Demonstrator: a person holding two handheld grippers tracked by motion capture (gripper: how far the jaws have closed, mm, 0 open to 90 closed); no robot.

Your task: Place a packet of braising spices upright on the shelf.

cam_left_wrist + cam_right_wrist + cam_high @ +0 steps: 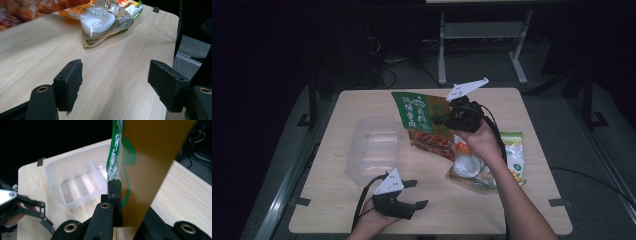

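Green snack bag pinched in right tongs; left tongs gaping.

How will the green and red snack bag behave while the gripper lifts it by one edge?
The green and red snack bag is probably floppy: it hangs down and tilted from the right gripper, which pinches one edge. It seems light, since this small grip carries it. Its glossy film may slip between the fingers.
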